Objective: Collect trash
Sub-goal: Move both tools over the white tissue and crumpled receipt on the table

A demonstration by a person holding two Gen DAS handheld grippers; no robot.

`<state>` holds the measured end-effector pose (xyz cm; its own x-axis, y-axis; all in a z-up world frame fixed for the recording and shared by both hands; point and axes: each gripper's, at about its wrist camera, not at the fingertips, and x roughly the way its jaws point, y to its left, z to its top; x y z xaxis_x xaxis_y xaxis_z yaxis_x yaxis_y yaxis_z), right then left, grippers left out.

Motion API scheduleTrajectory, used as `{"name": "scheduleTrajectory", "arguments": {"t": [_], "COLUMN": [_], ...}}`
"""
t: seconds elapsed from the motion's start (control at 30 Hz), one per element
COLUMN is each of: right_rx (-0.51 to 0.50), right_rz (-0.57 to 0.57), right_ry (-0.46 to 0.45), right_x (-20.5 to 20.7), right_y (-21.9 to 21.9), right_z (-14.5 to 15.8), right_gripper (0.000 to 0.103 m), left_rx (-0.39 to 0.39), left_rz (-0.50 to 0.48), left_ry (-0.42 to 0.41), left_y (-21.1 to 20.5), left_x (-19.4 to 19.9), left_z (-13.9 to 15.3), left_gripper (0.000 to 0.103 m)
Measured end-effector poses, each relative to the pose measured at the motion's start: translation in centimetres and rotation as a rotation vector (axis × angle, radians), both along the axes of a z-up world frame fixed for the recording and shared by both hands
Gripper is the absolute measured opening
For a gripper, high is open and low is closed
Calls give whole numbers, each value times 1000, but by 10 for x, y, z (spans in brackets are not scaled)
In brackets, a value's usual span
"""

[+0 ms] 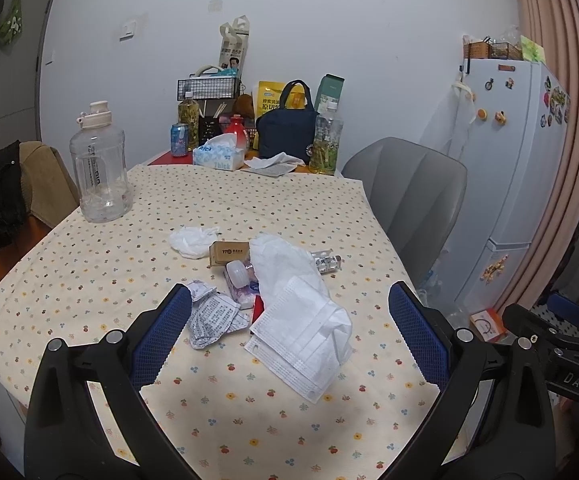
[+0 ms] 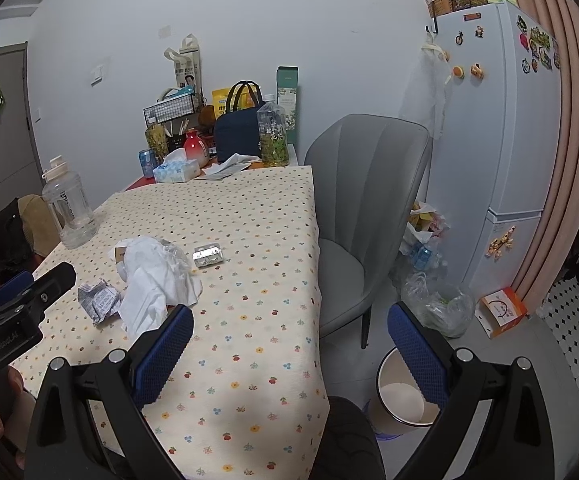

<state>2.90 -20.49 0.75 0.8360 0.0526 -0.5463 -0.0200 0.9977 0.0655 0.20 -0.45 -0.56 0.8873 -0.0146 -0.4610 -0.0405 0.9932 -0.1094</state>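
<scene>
White and paper items make up the trash pile on the table (image 1: pixel 89 272), which is covered by a cream cloth with small flower print. Count: one pleated face mask (image 1: pixel 289 344), one crumpled tissue sheet (image 1: pixel 285 264) draped over it, one smaller tissue wad (image 1: pixel 191 240), two crumpled printed papers (image 1: pixel 213 316), one small brown cardboard box (image 1: pixel 227 254), one foil blister pack (image 1: pixel 327 261), one small plastic bottle (image 1: pixel 238 271) lying on its side. The mask is rectangular, its long axis running from near-right to far-left, pleats parallel to that axis. The pile sits mid-table, toward the near edge.

Left gripper (image 1: pixel 289 334): jaws spread wide, nothing between them, held over the mask and papers. Blue textured pads (image 1: pixel 161 340).

Right gripper (image 2: pixel 289 344): jaws also spread wide and empty, straddling the table's right edge. Below it on the floor stands one round bin (image 2: pixel 399 400), pale inside. One grey padded chair (image 2: pixel 369 184) stands beside the table.
</scene>
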Motion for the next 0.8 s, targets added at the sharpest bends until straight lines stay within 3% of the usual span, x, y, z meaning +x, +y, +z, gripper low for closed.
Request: {"name": "scheduleTrajectory", "arguments": {"t": [0.8], "right_rx": [-18], "right_rz": [-41], "right_ry": [6], "right_x": [3], "right_y": [-7], "right_z": [-2], "right_gripper": [95], "left_rx": [8], "left_rz": [6], "left_ry": [32], "left_y": [-3], "left_x": [7], "left_z": [-5], "left_gripper": [98]}}
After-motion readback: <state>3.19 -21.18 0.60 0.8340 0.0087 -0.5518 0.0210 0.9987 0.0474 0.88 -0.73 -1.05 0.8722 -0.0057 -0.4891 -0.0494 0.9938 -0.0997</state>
